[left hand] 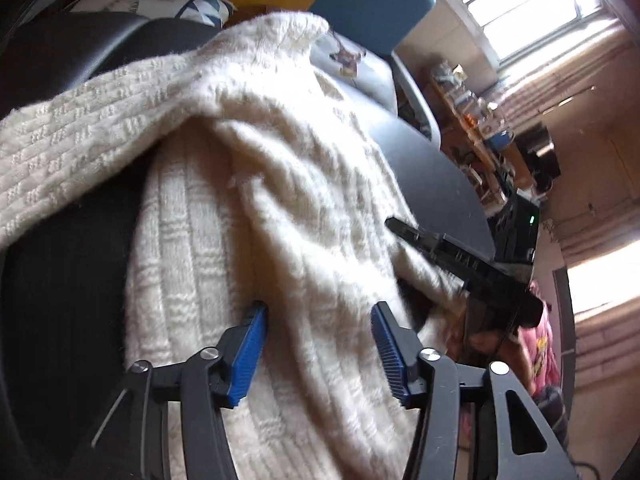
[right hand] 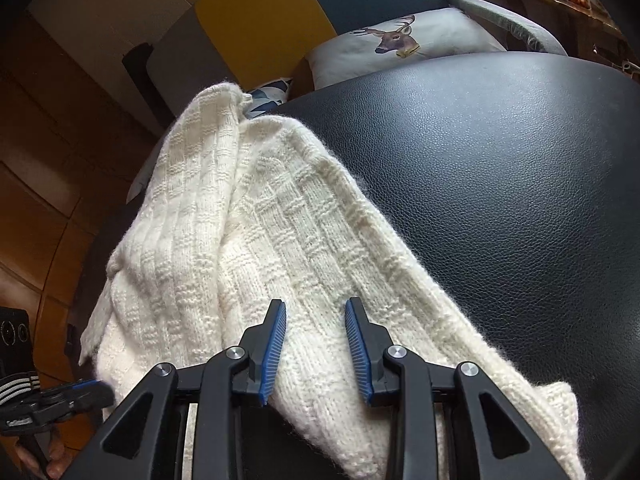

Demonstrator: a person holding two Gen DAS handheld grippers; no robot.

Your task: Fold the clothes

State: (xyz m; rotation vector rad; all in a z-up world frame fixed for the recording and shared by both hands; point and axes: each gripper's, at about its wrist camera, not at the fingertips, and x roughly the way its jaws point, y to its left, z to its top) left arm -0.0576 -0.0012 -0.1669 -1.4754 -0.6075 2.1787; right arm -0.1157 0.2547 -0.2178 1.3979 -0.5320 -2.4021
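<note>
A cream knitted sweater (right hand: 280, 220) lies on a black leather surface (right hand: 500, 160), partly folded, with one flap doubled over along its left side. My right gripper (right hand: 316, 308) hovers over the near end of the sweater, blue pads apart, the knit lying flat between them. In the left wrist view the sweater (left hand: 260, 184) bulges up in a loose fold. My left gripper (left hand: 318, 312) stands open just above it, its pads clear of the cloth. The right gripper (left hand: 404, 232) shows there at the sweater's right edge. The left gripper (right hand: 92, 388) appears at the lower left of the right wrist view.
A grey cushion with a deer print (right hand: 400, 40) sits behind the leather surface, in front of yellow (right hand: 260, 20) and blue seat backs. A cluttered shelf (left hand: 472, 120) and bright windows fill the right. Pink cloth (left hand: 540, 344) lies beyond the surface's edge.
</note>
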